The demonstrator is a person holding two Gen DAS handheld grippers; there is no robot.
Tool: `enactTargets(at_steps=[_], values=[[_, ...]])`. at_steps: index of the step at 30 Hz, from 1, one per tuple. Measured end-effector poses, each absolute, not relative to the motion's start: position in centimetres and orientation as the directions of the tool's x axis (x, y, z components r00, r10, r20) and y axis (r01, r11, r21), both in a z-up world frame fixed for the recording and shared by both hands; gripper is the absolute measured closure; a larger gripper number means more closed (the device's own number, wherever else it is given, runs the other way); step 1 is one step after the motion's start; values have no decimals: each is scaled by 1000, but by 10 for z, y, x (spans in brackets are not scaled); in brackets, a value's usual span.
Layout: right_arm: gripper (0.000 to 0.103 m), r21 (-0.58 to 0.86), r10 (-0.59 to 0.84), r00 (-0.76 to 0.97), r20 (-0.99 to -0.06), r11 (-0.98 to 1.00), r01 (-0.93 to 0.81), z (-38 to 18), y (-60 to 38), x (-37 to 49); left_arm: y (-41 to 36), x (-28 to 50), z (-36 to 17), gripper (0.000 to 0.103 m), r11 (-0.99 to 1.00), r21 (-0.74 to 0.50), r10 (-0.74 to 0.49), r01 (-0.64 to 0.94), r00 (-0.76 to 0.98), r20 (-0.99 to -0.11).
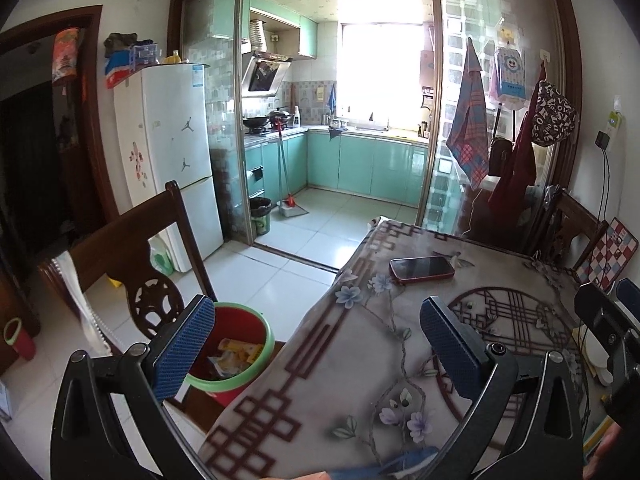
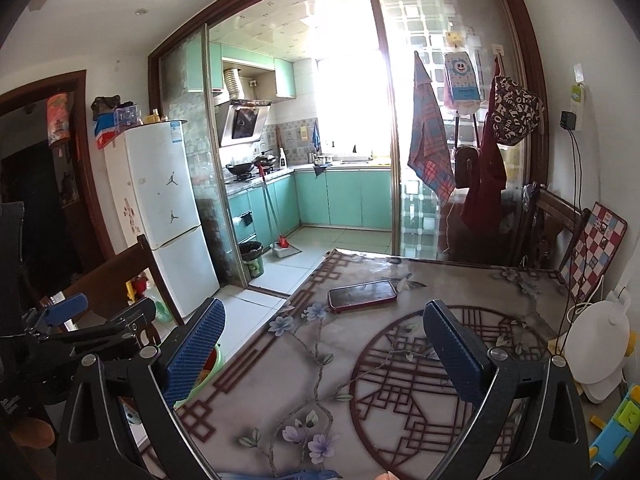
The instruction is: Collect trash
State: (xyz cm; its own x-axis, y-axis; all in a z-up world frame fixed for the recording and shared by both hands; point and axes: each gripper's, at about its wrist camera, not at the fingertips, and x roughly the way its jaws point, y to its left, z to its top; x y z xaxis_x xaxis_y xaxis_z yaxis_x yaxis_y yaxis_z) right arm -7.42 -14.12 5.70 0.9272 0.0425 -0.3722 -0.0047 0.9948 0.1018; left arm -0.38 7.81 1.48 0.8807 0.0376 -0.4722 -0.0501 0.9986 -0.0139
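We held the left hand-held gripper [image 1: 316, 350] and the right hand-held gripper [image 2: 324, 354] wide and empty above the bench [image 1: 360, 360]. The trash [image 1: 236, 356] lay in the red bucket [image 1: 240, 344] just off the bench's left edge, presumably for easy dropping.

A phone [image 2: 362, 295] lies on the surface [image 2: 460, 280] near its far edge. Beside the surface's left edge stands a bin [image 1: 236, 354] holding wrappers [image 1: 234, 356], a chair [image 1: 132, 256] behind it.
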Motion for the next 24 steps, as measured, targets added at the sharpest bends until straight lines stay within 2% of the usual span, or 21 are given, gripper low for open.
enactTargets(at_steps=[24], values=[[2, 76, 20, 928, -372, 997, 9, 54, -143, -64, 76, 5, 16, 0, 998, -25, 33, -52, 863, -503]])
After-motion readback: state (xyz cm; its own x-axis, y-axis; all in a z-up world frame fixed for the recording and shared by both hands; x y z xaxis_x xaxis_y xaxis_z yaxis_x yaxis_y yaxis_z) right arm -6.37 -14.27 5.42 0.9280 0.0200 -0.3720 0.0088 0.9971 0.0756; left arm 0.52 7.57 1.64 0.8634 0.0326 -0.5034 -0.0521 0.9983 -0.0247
